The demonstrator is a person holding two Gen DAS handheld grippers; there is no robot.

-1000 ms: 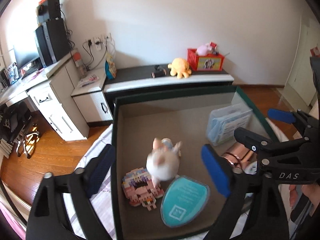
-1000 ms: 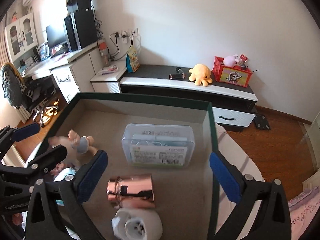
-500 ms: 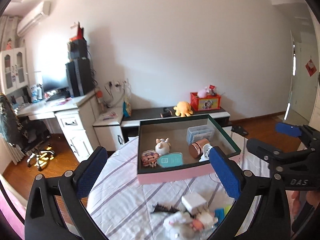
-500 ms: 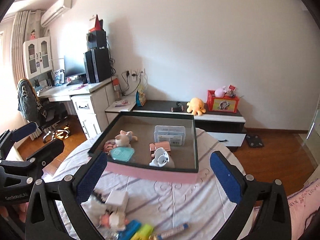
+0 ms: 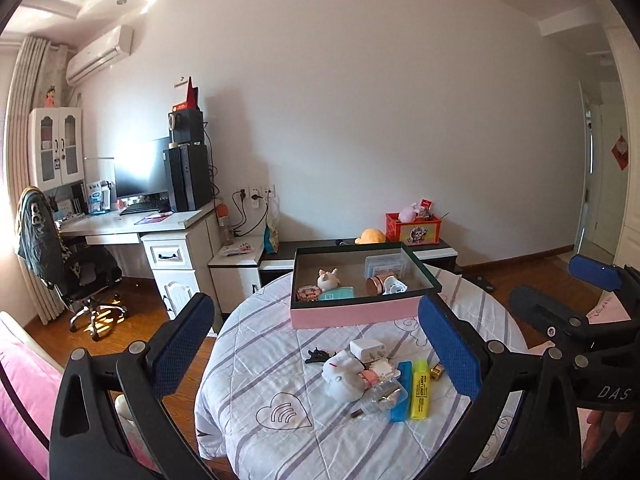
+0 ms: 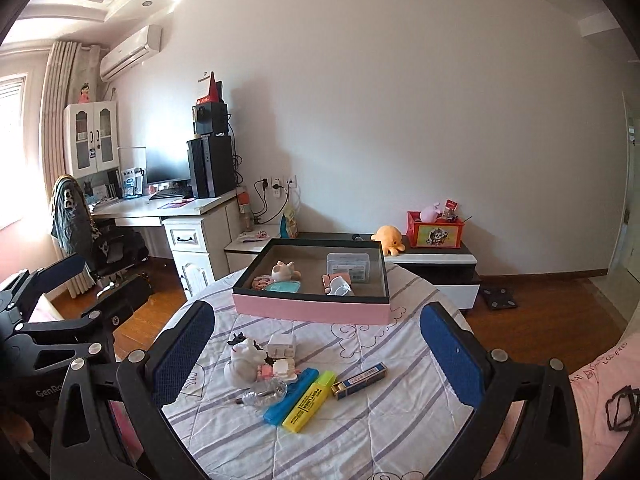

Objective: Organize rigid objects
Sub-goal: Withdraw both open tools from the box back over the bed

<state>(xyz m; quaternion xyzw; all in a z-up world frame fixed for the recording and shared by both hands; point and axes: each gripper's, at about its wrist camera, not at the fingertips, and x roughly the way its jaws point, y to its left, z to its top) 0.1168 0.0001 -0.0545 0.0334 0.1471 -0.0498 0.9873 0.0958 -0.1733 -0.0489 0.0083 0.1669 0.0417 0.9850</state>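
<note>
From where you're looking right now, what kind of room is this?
Probably a bedroom or home study: a computer desk with monitor, a wall air conditioner, and a round quilt-covered table holding small household items.

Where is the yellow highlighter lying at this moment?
The yellow highlighter lies on the striped cloth of the round table, near its front edge in both wrist views, side by side with the blue marker and outside the pink box.

**Readable text**

"DAS" on the right claw (image 5: 588, 308) body, seen from the left view. "GenRo…", cut off, on the left claw (image 6: 72, 280) body. "POINT LINER" on the yellow highlighter (image 6: 309, 400). Pink bedding (image 6: 608, 356) lettering partly legible: "LOVE…". Other labels too small.
</note>
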